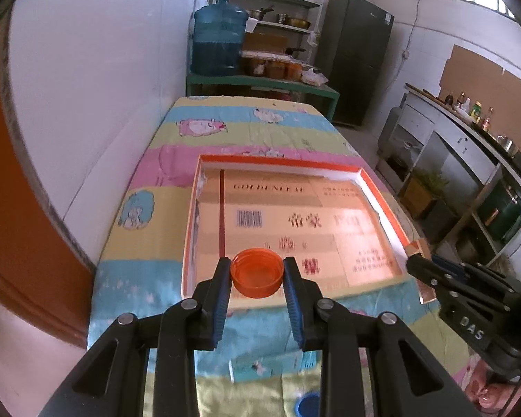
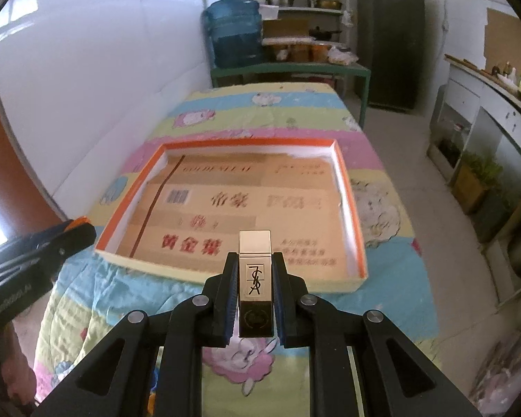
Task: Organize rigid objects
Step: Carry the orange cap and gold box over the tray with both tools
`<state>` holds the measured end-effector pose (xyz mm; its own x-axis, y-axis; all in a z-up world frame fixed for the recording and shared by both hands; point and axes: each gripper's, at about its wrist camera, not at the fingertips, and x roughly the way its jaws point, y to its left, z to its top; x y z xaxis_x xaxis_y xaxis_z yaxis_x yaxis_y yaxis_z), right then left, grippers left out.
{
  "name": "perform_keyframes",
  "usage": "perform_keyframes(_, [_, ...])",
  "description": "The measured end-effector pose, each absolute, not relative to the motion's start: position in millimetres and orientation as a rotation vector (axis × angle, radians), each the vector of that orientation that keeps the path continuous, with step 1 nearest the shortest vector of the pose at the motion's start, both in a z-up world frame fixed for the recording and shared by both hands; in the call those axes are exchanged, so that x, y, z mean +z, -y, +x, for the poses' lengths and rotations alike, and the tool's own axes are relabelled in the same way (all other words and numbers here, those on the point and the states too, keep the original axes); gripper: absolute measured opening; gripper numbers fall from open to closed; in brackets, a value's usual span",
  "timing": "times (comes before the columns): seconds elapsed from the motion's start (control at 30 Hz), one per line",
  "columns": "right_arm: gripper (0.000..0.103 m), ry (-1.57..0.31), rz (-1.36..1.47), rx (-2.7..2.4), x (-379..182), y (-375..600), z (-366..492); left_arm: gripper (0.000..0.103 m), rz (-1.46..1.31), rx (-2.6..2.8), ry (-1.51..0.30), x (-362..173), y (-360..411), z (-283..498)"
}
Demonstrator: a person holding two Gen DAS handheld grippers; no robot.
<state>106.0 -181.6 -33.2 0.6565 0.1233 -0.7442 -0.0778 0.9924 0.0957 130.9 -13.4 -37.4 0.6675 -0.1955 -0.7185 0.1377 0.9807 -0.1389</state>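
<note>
My left gripper (image 1: pixel 257 271) is shut on an orange bottle cap (image 1: pixel 257 272), open side up, held above the near edge of a shallow orange-rimmed box (image 1: pixel 284 161) lined with printed cardboard. My right gripper (image 2: pixel 255 264) is shut on a gold lipstick case (image 2: pixel 255 278) with a black logo, held lengthwise between the pads, above the near edge of the same box (image 2: pixel 250 143). The right gripper shows at the right edge of the left wrist view (image 1: pixel 420 266); the left one (image 2: pixel 76 231) shows at the left edge of the right wrist view.
The box lies on a table under a striped cartoon-print cloth (image 1: pixel 225 128). A blue round thing (image 1: pixel 309 405) lies on the cloth below my left gripper. Behind the table stand a blue water jug (image 1: pixel 218 41), shelves and a dark fridge (image 1: pixel 357 59). A counter (image 1: pixel 469 139) runs along the right.
</note>
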Motion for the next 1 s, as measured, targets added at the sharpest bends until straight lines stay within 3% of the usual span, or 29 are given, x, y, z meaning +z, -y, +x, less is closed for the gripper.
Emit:
perform_keyframes(0.37, [0.018,-0.814,0.039,0.116,-12,202,149,0.030,-0.033,-0.140,-0.780,-22,29,187])
perform_keyframes(1.0, [0.018,-0.839,0.042,0.226,-22,194,235,0.030,-0.018,-0.060,-0.780,-28,42,274])
